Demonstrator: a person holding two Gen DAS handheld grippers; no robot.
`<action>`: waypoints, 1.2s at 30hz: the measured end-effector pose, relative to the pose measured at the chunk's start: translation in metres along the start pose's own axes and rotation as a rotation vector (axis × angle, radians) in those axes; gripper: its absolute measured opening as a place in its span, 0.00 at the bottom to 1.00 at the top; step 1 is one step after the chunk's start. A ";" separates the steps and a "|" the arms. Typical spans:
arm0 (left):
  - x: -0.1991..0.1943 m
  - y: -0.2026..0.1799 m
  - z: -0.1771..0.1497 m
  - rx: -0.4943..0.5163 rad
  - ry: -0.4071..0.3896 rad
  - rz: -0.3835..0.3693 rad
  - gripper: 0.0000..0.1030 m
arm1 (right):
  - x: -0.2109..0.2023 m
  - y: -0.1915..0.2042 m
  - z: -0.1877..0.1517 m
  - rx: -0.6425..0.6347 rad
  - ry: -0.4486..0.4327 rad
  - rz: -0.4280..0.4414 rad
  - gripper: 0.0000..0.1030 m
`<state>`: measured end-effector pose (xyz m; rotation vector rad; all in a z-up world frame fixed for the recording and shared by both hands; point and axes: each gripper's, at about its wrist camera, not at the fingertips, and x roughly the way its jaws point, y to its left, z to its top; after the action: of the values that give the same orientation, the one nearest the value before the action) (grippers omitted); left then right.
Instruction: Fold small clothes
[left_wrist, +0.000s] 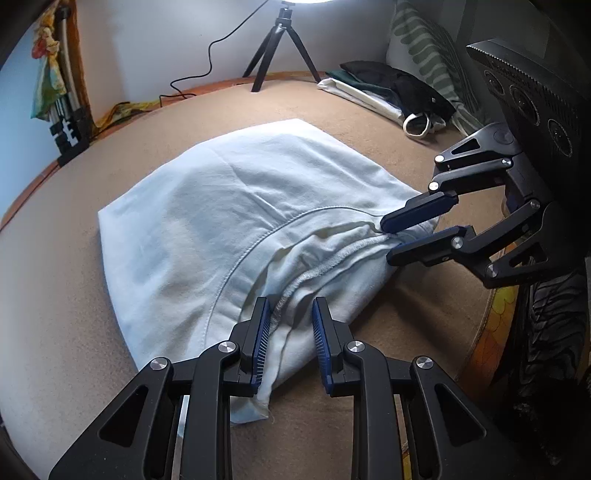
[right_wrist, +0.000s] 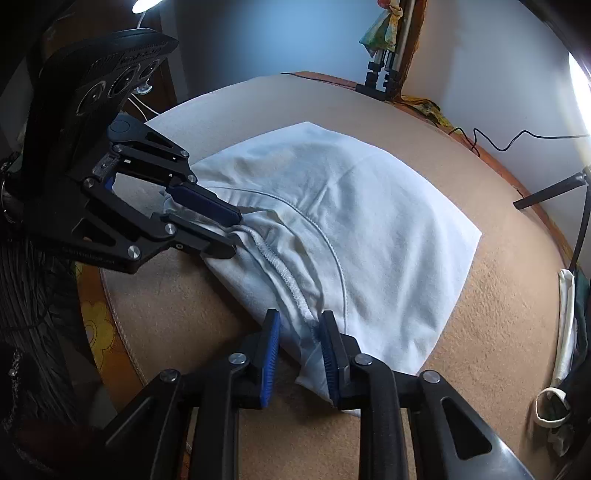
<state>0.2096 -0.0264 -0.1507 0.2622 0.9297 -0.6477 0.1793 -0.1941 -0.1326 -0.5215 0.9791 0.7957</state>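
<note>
A pale blue-white garment (left_wrist: 221, 221) lies on a tan blanket (left_wrist: 55, 295), with a bunched elastic hem along its near edge; it also shows in the right wrist view (right_wrist: 369, 229). My left gripper (left_wrist: 290, 306) straddles the near end of that hem, jaws partly apart, cloth between the pads. In the right wrist view the left gripper (right_wrist: 232, 236) sits at the hem's far end. My right gripper (right_wrist: 299, 321) straddles the other end of the hem, jaws partly apart around cloth. In the left wrist view the right gripper (left_wrist: 391, 240) pinches the hem there.
A small black tripod (left_wrist: 280, 48) with a cable stands at the far edge. A pile of dark and cream clothes (left_wrist: 391, 92) and a patterned pillow (left_wrist: 428, 48) lie at the back right. The blanket's edge (left_wrist: 484, 325) drops off at right.
</note>
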 end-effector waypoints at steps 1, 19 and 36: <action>0.002 -0.001 0.000 0.015 0.003 0.004 0.21 | 0.000 -0.001 0.000 -0.007 0.002 -0.003 0.14; -0.016 0.007 -0.013 0.008 0.041 -0.106 0.01 | -0.004 0.003 0.001 -0.102 0.064 0.041 0.16; -0.005 0.076 0.060 -0.251 -0.163 -0.039 0.05 | 0.018 -0.093 0.085 0.264 -0.166 0.020 0.17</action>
<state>0.2941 0.0059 -0.1160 -0.0320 0.8500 -0.5721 0.3029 -0.1846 -0.1040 -0.2151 0.9190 0.7023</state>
